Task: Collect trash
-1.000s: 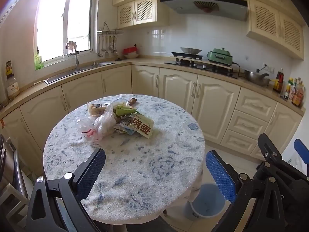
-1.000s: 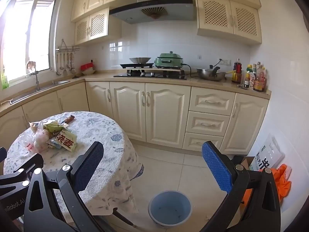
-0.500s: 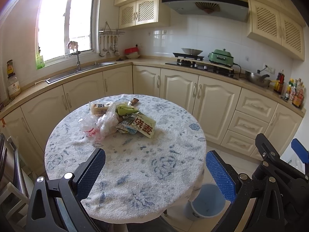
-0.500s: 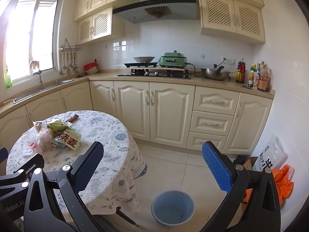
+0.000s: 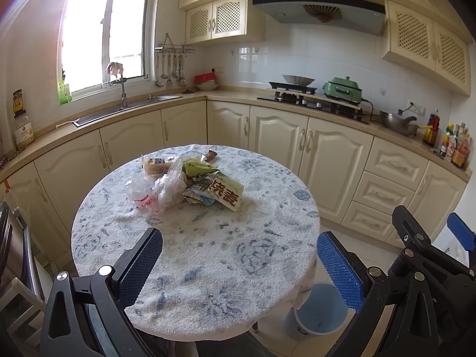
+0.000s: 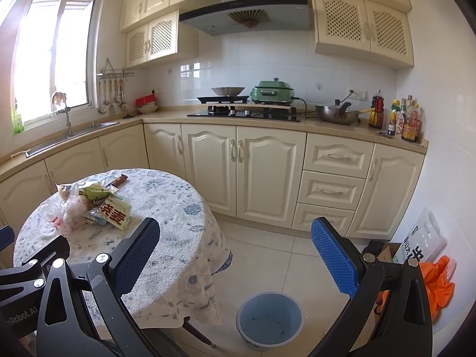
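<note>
A heap of trash lies on the far left part of a round table with a blue-patterned cloth: clear plastic bags, a green wrapper, a pale packet with red characters and a brown bar wrapper. The same trash heap shows at left in the right wrist view. My left gripper hangs open over the table's near half, well short of the heap. My right gripper is open beside the table's right edge, above the floor. A blue bin stands on the floor below it.
Cream kitchen cabinets run along the back and left walls, with a sink, a hob and bottles on the counter. An orange bag and a white sack lie at the right wall. Tiled floor surrounds the bin.
Both views have shifted slightly: the table and trash heap sit a little further right and lower in frame. Both grippers stay open and hold nothing.
</note>
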A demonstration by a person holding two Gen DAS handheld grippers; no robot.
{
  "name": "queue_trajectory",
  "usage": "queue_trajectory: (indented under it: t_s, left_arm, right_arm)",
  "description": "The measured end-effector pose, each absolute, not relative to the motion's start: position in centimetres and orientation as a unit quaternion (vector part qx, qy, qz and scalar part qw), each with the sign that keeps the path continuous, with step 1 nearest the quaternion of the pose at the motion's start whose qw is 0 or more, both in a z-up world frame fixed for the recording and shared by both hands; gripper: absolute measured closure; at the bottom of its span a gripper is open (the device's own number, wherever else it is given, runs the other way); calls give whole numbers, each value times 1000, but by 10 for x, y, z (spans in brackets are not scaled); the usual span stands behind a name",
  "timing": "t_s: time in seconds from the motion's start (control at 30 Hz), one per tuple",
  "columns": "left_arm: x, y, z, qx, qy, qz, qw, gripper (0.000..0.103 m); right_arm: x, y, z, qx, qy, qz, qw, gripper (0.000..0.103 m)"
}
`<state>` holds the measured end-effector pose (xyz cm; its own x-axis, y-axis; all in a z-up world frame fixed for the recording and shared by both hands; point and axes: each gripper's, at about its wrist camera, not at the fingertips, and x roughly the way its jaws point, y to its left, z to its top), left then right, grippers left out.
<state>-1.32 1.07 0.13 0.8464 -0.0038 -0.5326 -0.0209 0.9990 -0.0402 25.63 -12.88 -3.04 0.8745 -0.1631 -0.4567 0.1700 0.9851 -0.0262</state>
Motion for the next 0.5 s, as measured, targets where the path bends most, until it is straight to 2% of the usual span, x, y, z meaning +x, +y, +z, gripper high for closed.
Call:
queue_trajectory:
  t_s: [0.5]
  left_arm:
    - [-16, 11, 3, -22, 279, 3, 960, 1]
  right_arm:
    - [256, -128, -32, 8, 238, -89, 967, 0]
